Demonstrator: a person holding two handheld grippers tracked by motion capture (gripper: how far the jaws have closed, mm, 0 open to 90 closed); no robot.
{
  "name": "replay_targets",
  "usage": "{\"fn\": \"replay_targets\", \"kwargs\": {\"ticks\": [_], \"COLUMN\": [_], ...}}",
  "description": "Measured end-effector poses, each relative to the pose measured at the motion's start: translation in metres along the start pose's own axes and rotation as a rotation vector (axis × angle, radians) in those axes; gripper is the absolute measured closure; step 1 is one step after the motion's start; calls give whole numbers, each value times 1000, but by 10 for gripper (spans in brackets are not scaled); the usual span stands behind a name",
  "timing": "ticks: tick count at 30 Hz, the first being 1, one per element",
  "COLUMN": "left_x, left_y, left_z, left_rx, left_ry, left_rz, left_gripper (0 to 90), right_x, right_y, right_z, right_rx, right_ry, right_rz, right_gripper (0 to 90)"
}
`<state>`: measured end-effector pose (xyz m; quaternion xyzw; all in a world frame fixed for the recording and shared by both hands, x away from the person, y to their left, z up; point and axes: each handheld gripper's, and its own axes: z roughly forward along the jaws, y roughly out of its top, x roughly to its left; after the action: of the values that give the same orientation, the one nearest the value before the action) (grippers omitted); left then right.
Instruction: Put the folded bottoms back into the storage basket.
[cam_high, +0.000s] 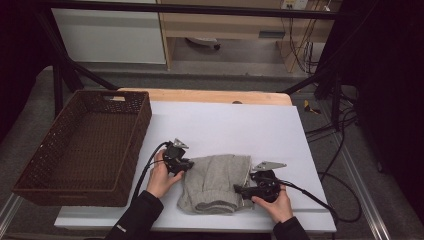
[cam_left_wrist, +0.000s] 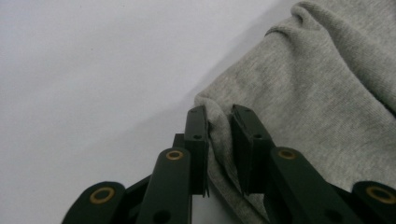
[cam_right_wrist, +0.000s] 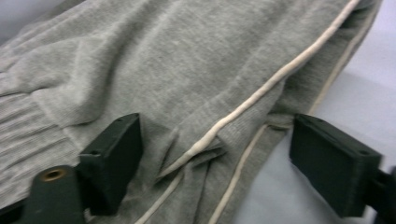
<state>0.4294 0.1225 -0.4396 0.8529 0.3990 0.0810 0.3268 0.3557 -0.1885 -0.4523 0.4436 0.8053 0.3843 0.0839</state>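
The folded grey knit garment with cream piping (cam_high: 216, 183) lies on the white table sheet (cam_high: 240, 130) near the person's edge, its long axis running away from the person, flanked by both hands. The left gripper (cam_high: 187, 164) comes in level from the garment's left side and pinches a fold of its edge (cam_left_wrist: 219, 130), jaws narrow. The right gripper (cam_high: 241, 190) lies level at the right edge, jaws wide astride the piped seam (cam_right_wrist: 243, 105), not yet pressing. A brown wicker basket (cam_high: 131, 145) waits well to the left.

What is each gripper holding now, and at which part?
Left gripper pinches the grey garment at a folded corner edge. Right gripper holds nothing; its fingers straddle the white-piped edge.
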Motion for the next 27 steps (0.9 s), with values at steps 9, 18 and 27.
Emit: {"fn": "replay_targets", "kwargs": {"ticks": [9,18,27], "left_x": [0,2,4], "left_y": [-1,-1,-1], "left_z": [0,0,0], "left_rx": [-2,-3,-8], "left_ry": [0,-9,-29], "left_rz": [1,-11,-30], "left_gripper": [760,760,780], "right_x": [5,7,5], "right_y": [0,0,2], "right_z": [-2,-2,-2], "right_rx": [20,31,37], "right_ry": [21,32,58], "right_rz": [1,10,18], "right_gripper": [385,584,727]}}
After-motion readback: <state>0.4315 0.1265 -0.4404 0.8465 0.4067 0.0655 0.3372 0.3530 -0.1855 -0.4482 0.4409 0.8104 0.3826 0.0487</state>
